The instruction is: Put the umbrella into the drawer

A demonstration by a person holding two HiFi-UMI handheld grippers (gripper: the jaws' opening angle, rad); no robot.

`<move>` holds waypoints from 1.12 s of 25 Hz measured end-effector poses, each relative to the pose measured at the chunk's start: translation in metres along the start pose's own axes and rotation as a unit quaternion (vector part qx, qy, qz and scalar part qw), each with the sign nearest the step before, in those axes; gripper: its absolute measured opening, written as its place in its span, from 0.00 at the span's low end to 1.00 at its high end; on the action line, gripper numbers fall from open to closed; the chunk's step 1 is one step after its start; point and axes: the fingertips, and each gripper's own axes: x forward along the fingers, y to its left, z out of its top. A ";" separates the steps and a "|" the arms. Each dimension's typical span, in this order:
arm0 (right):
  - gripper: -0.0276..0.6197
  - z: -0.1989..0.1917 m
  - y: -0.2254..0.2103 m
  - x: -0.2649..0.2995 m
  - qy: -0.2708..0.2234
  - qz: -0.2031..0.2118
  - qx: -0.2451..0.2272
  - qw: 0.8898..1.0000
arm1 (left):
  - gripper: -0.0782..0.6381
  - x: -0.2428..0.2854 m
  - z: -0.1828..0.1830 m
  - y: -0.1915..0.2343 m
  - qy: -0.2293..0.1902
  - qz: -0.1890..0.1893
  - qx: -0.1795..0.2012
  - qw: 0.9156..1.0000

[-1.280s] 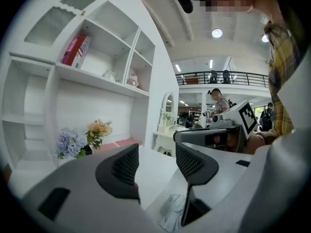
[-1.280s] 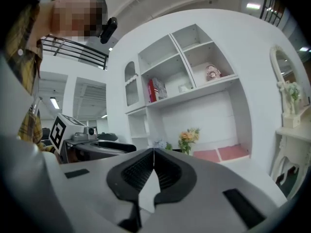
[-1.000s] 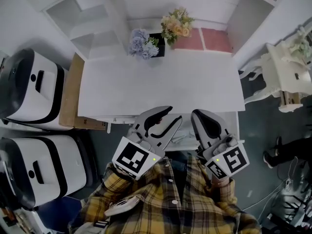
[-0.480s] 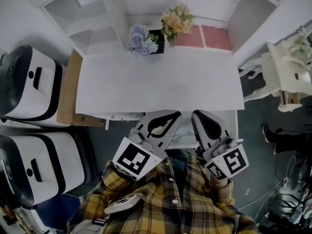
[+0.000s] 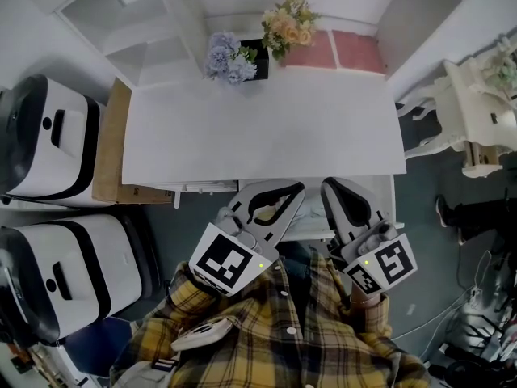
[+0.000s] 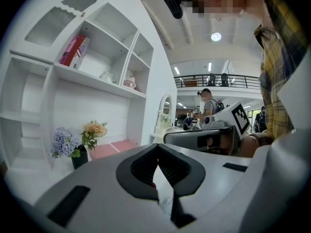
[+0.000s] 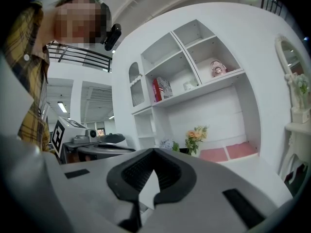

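The left gripper [image 5: 292,192] has its fingers [image 6: 138,171] pressed together at the tips, and nothing is held between them. The right gripper [image 5: 331,189] has its fingers [image 7: 129,176] closed tip to tip too, and they hold nothing. Both grippers point ahead, side by side, with their tips near each other at the front edge of the white surface [image 5: 266,128]. The drawer [image 5: 311,226] sits under that edge, just below and between the two pairs of fingers. It looks pulled out a little, but I cannot tell what is inside it. I cannot find the umbrella in any view. Far ahead of the fingers, at the back of the surface, stand some blue flowers [image 5: 226,55] and some yellow flowers [image 5: 287,24], close together. White shelves [image 5: 121,23] rise behind them. Well off to the left of the left fingers are two big white and black machines [image 5: 48,136], and a brown board [image 5: 109,144] lies along that side of the surface. Behind the fingers is the person's yellow checked shirt [image 5: 275,330].
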 end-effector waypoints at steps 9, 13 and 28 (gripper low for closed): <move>0.07 -0.001 -0.001 0.005 0.001 0.000 0.004 1.000 | 0.14 0.004 0.002 0.002 -0.009 -0.011 -0.002 1.000; 0.07 -0.002 0.000 0.008 0.007 0.005 -0.002 1.000 | 0.14 0.007 0.001 0.003 -0.005 -0.020 0.002 1.000; 0.07 -0.005 -0.006 0.006 0.006 -0.013 0.006 1.000 | 0.14 0.020 -0.004 0.006 0.007 -0.049 0.052 0.997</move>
